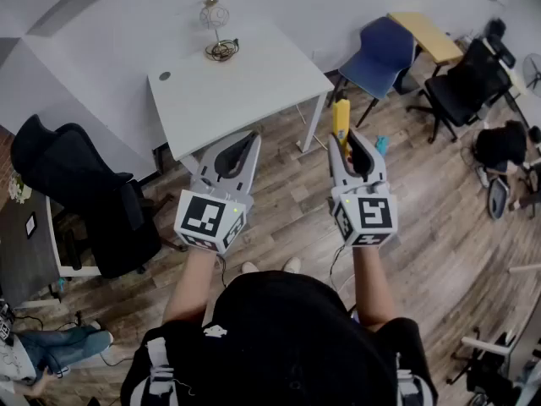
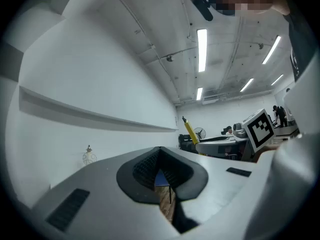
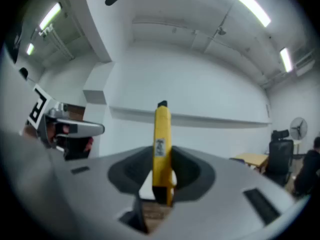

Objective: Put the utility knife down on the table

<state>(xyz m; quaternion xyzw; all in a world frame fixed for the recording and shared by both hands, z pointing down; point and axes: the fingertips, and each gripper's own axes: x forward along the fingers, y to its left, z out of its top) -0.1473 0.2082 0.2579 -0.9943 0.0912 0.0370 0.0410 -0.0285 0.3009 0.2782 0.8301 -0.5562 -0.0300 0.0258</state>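
A yellow utility knife stands clamped between the jaws of my right gripper, its black tip pointing forward and up past the jaw tips. That gripper hangs in the air over the wooden floor, right of the white table. My left gripper is held level beside it, near the table's front edge; its jaws are closed together with nothing between them. The knife also shows at the right of the left gripper view.
A wire ornament stands at the table's far side. A blue chair and a wooden desk lie right of the table, a black office chair at the left, another black chair far right.
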